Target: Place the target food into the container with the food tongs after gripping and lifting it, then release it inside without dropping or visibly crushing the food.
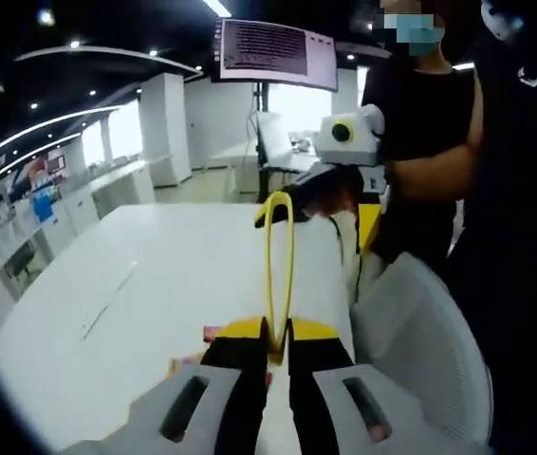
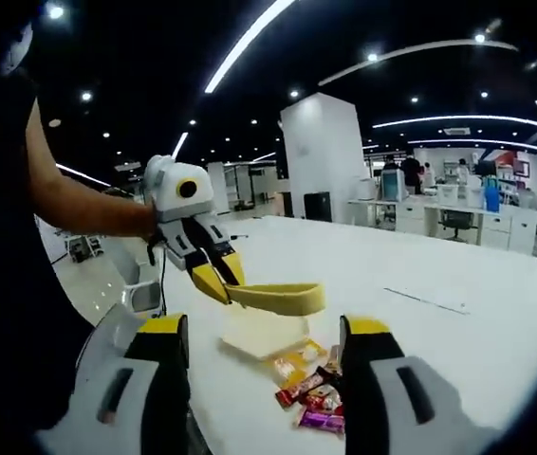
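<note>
Yellow food tongs (image 2: 273, 297) are clamped between the closed jaws of the left gripper (image 2: 213, 272), held above the white table (image 2: 458, 275). Below them lie wrapped snacks (image 2: 311, 384) beside a pale container (image 2: 259, 334) — the right gripper (image 2: 267, 355) hovers nearby, jaws apart and empty.

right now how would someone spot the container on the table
Start at the big white table. Near its close edge, below the yellow tongs, lies the container: a pale, shallow, squarish tray. Unlike the bright snack packets beside it, it is plain, without printing.
</note>
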{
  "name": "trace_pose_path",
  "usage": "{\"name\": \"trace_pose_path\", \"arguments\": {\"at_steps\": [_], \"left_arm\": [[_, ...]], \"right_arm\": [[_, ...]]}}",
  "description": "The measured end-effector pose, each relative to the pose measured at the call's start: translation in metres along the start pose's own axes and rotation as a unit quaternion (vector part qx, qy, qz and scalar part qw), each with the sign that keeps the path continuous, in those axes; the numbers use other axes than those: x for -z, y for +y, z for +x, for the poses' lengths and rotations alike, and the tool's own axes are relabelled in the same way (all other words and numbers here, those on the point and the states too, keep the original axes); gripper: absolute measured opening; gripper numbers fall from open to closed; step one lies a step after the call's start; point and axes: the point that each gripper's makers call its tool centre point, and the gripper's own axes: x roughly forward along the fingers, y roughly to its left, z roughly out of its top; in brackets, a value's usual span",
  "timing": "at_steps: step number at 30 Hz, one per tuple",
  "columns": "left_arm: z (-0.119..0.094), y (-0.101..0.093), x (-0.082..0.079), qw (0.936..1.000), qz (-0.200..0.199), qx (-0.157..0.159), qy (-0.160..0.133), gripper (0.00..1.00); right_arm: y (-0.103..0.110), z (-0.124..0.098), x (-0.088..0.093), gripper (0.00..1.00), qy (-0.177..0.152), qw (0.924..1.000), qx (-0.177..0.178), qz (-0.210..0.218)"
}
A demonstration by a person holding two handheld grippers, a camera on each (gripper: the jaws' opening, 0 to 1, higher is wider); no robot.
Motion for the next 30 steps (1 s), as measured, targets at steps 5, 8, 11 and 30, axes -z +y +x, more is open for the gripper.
{"name": "trace_pose_path", "arguments": {"at_steps": [5,8,11,30], "left_arm": [[-0.009,-0.014,-0.023,0.9991,-0.001,0.035,-0.022,0.02],[-0.014,-0.019,-0.03,0.9987,-0.001,0.045,-0.023,0.02],[-0.018,-0.02,-0.037,0.9984,-0.005,0.048,-0.03,0.02],[-0.021,-0.034,-0.054,0.9961,-0.02,0.081,-0.029,0.03]], "right_arm": [[0.028,0.003,-0.026,0.43,-0.047,0.9919,-0.109,0.046],[0.032,0.012,-0.03,0.36,-0.033,0.991,-0.127,0.023],[0.038,0.018,-0.04,0.34,-0.039,0.989,-0.142,0.019],[0.059,0.032,-0.053,0.19,-0.041,0.9784,-0.201,0.028]]}}
